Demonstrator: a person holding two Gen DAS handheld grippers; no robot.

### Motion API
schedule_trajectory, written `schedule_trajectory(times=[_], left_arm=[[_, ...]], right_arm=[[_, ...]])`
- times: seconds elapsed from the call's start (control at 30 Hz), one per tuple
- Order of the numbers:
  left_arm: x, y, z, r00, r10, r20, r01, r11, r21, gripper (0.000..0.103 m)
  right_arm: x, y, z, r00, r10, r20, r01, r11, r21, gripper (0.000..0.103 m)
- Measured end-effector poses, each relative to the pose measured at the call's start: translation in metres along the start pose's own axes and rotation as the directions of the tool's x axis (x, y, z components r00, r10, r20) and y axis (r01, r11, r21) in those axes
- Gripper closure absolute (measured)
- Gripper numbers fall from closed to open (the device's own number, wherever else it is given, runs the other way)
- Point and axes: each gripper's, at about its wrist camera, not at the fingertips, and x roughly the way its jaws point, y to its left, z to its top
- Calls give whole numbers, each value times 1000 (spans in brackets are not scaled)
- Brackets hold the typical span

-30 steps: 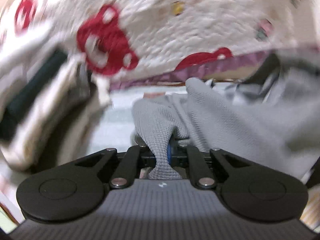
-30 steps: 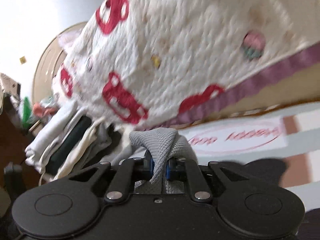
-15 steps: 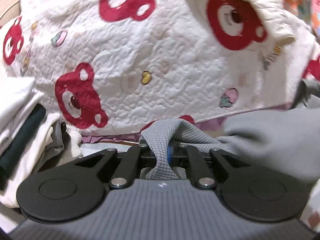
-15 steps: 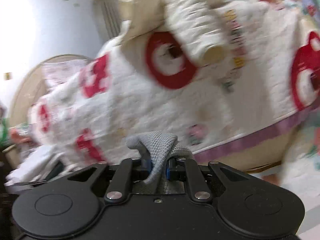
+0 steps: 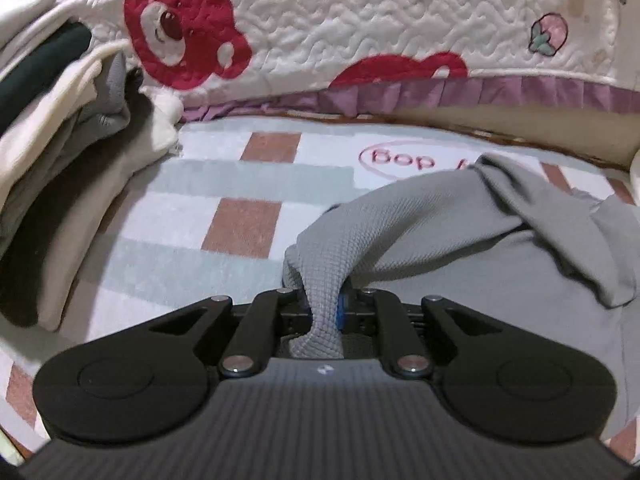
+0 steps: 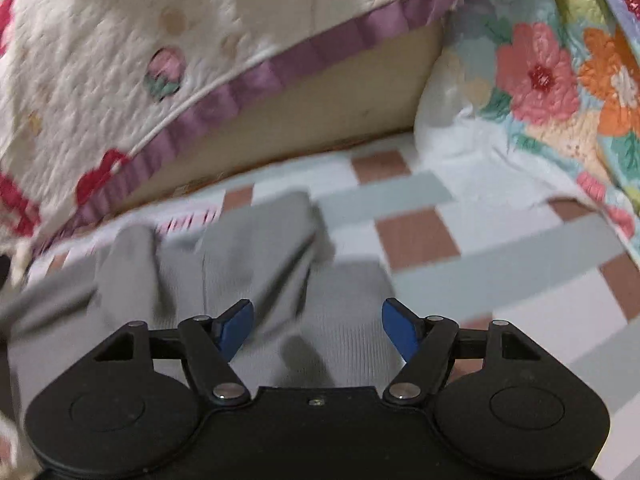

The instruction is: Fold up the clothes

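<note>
- Right gripper point(image 6: 317, 326): its jaws now stand wide apart with nothing between the blue pads point(image 6: 236, 330). 0.5 s ago they were clamped on a bunch of the grey garment point(image 6: 248, 264). That corner has been released.
- Left gripper point(image 5: 324, 308): unchanged, jaws narrow and pinching a fold of the grey garment point(image 5: 460, 240), which rises from between them toward 1 o'clock.
- Garment position: 1.0 s ago and 0.5 s ago it hung raised in front of the bear-print quilt point(image 5: 360, 20). It now lies on the checked mat point(image 5: 180, 216). In the right wrist view it spreads below and ahead of the open jaws, from 9 to 12 o'clock.
- Condition: ridges and a doubled flap show at 2 o'clock in the left wrist view; the cloth is not flat.
- Surroundings: a stack of folded clothes point(image 5: 52, 128) sits at 9 o'clock in the left view, apart from the garment.
- Assessment: the lay-down appears half done, since 1 of 2 holds is released. Folding proper likely has yet to begin, and smoothing seems needed first.
</note>
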Motion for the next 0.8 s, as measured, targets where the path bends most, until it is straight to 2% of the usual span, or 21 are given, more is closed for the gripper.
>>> schedule_trajectory(times=[0.13, 0.27, 0.33, 0.4, 0.43, 0.47, 0.5, 0.57, 0.6, 0.63, 0.67, 0.73, 0.8], left_arm=[[0, -2, -1, 1000, 3, -10, -3, 1000, -3, 93], [3, -5, -8, 999, 7, -44, -7, 1000, 8, 92], [2, -6, -9, 999, -4, -50, 4, 1000, 11, 90], [0, -7, -9, 998, -14, -54, 15, 1000, 13, 89], [0, -6, -9, 998, -21, -53, 22, 1000, 15, 90], [-1, -6, -10, 998, -29, -50, 30, 999, 19, 95], [-3, -6, -9, 998, -36, -42, 37, 999, 28, 97], [-8, -7, -7, 999, -48, -20, 49, 998, 46, 97], [-12, -8, -5, 998, -55, -4, 55, 997, 46, 97], [-17, -8, -2, 998, -67, 12, 67, 997, 44, 97], [-22, -9, 2, 996, -83, 29, 82, 996, 40, 97], [-31, -10, 14, 990, -125, 60, 123, 992, 33, 97], [-36, -15, 29, 983, -164, 80, 162, 986, 26, 97]], right_arm=[[-19, -6, -36, 999, 37, -40, -37, 999, 2, 27], [-21, -5, -48, 992, 85, -97, -84, 996, 16, 27], [-18, 2, -50, 974, 176, -143, -171, 984, 45, 27], [-14, 11, -52, 940, 281, -193, -271, 959, 77, 27], [-10, 18, -56, 926, 308, -218, -298, 951, 76, 27], [-6, 25, -60, 921, 310, -237, -303, 951, 64, 26], [-1, 33, -65, 921, 293, -256, -292, 955, 43, 26], [1, 50, -76, 943, 237, -235, -258, 964, -62, 28], [0, 60, -80, 956, 200, -216, -234, 961, -148, 46], [0, 74, -82, 968, 147, -203, -200, 942, -271, 79], [0, 85, -83, 974, 122, -191, -184, 916, -355, 93], [-9, 87, -67, 978, 159, -136, -197, 917, -346, 96], [-33, 83, -37, 984, 178, -14, -174, 935, -309, 96]])
